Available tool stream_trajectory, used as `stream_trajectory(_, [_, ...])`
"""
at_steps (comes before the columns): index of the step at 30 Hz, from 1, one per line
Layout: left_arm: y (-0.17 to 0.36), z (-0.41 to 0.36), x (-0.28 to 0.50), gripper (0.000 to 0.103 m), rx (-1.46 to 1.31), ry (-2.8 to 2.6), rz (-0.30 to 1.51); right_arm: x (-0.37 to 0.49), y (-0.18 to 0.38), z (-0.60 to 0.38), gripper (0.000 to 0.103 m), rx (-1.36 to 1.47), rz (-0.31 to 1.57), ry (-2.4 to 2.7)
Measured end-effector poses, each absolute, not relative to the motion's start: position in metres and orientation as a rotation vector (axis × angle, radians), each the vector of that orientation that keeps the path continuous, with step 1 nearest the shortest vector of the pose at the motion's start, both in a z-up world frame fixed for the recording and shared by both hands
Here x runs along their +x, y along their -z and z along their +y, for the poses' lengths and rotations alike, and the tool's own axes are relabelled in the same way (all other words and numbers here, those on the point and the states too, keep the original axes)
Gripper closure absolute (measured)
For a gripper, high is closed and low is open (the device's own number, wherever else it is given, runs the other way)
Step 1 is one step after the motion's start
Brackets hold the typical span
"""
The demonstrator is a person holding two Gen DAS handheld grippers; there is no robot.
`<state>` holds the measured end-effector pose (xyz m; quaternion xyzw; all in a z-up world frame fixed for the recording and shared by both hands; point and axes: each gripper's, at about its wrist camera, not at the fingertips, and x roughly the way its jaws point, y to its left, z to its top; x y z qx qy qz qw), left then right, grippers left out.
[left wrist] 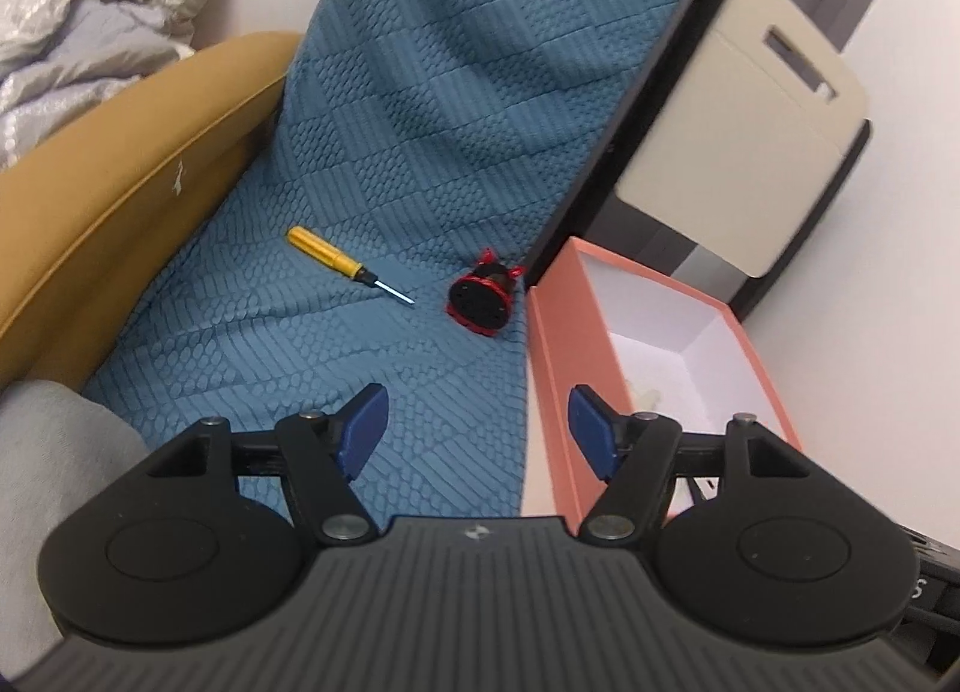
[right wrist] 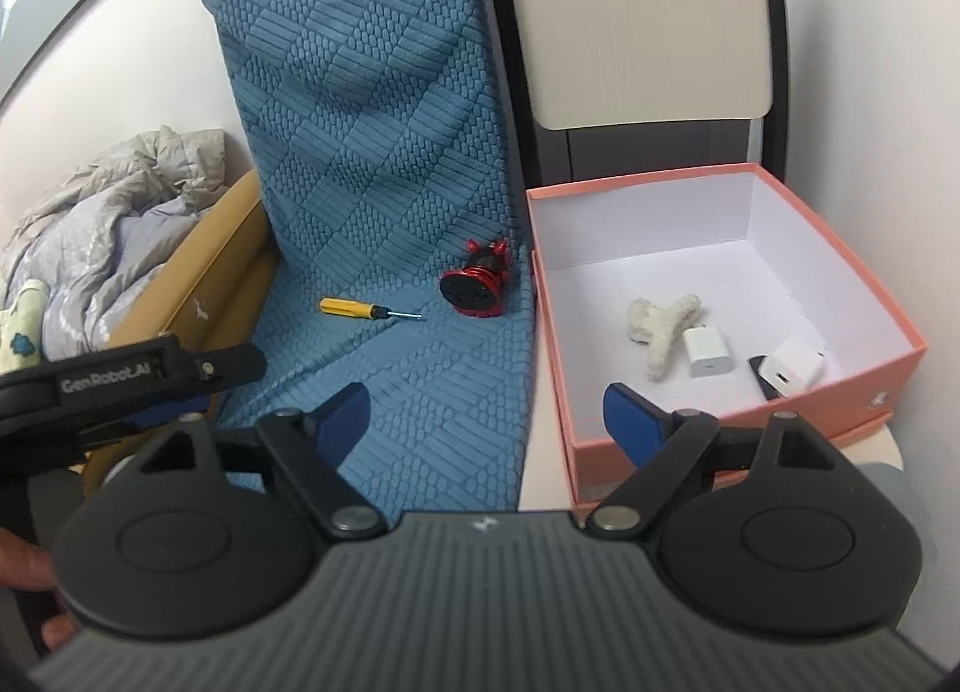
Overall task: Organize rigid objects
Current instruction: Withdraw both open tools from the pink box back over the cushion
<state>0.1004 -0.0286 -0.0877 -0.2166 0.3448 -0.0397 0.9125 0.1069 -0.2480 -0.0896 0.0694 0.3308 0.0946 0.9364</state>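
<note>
Yellow screwdriver point(right wrist: 360, 309): smooth plastic handle, thin metal shaft w/ black collar, lying flat on blue quilted cover point(right wrist: 372, 164), tip toward red/black round gadget point(right wrist: 477, 284). Gadget = short cylinder, black perforated face, red metal rim, small red knobs at rear; sits on cover just beside box wall, apart from screwdriver.

Salmon cardboard box point(right wrist: 852, 392): square, open top, matte white inside. Contents: fuzzy cream hair claw point(right wrist: 660, 329), white charger cube point(right wrist: 703, 352), 2nd white charger point(right wrist: 793, 369) lying over a dark flat item (can't ID).

Cover: embossed scale + rib checker pattern, draped over seat & backrest. Tan cushion point(left wrist: 120, 200) on L side, smooth. Crumpled grey padded jacket point(right wrist: 108, 224) beyond it.

L gripper point(left wrist: 477, 428): blue pads well apart, nothing between, over cover/box edge. R gripper point(right wrist: 486, 422): jaws wide, empty.
</note>
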Motion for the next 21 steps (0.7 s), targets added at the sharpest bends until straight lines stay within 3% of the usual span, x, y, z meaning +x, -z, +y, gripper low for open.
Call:
stream_trajectory(7, [0.125, -0.009, 0.155, 0.032, -0.497, 0.071, 0.749, 0.155, 0.107, -0.233, 0.017, 0.158, 0.704, -0.193])
stream_trajectory(21, [0.209, 0.031, 0.275, 0.032, -0.577, 0.062, 0.833, 0.248, 0.144, -0.196, 0.03, 0.122, 0.751, -0.158])
